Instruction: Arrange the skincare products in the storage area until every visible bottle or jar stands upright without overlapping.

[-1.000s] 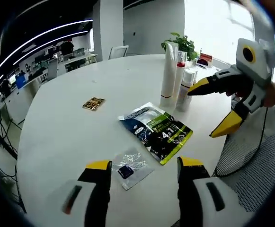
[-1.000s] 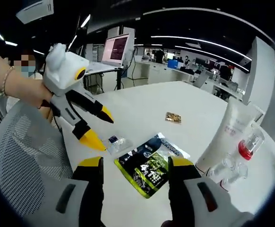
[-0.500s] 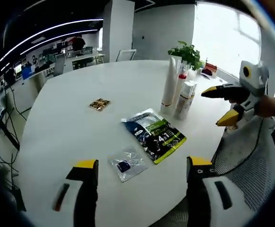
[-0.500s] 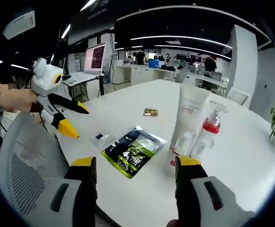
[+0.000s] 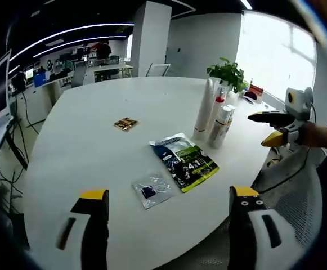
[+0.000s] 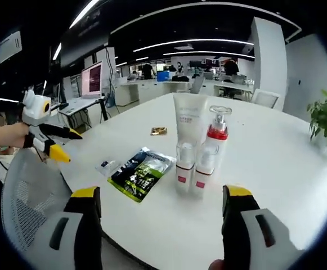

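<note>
Bottles stand upright at twelve o'clock; both grippers hang open, empty (seemingly finished); check overlap next.

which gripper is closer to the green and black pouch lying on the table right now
Hard to call. The right gripper hangs off the table edge by the bottles; the left gripper hangs off the edge near the pouch. Neither touches it.

I see four skincare products standing upright in a tight cluster on the white round table: a tall white tube, a clear pump bottle with a red collar, and two small clear bottles with red labels in front.
</note>
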`<state>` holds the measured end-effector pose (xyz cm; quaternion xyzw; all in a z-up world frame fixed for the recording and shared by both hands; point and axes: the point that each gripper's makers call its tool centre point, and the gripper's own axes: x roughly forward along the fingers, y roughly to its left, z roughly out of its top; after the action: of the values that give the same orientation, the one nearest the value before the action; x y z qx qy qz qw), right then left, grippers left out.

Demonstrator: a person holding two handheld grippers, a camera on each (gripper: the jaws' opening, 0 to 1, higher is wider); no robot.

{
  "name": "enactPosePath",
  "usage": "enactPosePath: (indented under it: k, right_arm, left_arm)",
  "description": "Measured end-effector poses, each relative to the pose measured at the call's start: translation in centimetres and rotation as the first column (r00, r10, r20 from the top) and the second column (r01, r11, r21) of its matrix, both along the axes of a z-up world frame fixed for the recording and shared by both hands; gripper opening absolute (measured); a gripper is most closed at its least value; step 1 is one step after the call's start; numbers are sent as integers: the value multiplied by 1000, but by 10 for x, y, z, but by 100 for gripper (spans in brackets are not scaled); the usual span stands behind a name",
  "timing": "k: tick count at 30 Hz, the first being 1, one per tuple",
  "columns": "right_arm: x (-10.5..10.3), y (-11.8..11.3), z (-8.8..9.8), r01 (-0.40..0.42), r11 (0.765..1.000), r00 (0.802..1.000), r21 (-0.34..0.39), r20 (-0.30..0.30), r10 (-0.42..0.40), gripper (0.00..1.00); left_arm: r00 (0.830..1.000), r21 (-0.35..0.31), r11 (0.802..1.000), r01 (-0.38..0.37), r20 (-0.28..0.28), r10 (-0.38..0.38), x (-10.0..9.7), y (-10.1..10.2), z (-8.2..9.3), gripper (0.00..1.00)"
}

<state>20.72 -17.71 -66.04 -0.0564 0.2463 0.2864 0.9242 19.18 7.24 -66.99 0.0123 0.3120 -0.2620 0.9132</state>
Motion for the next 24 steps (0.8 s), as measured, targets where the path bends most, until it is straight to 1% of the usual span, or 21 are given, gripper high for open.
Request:
enactPosePath:
  k: [3,5,8,10,11,13,17,24]
  right_arm:
    - [-2,-4,1,13,1000,1000,-5,-1,-13,94]
    - [0,-5,3,18,1000,1000,7,4,-18,96]
    - [0,-6,1,29,1000,1000,1,-3,-29,99]
    - [0,-9,-1,44,999,999,4,-5,-44,99]
    - [0,-10,-2,51,999,999,4,-7,-51,100]
    - [0,-12,-3,60,998,998,-5,-4,-60,100]
    - [-1,-12,-3,67,998,998,-5,-4,-68,100]
    - [-3,-9,-2,59,998,998,-16,-7,-59,100]
  left_arm:
    - [1000,-3,1000,-6,10,6,-1,5,4,91]
    - [1000,-8,1000,-15,12,15,-3,7,8,93]
    - [999,-15,999,-36,9,36,-6,12,9,96]
    - [999,-13,999,-48,-1,48,-6,16,8,98]
    - [999,-16,999,-51,3,51,-6,17,9,99]
    - [999,-19,999,-48,14,48,-5,16,11,99]
    - [999,-7,998,-54,5,55,-9,17,10,99]
    - [999,8,998,-54,-2,54,-5,21,7,99]
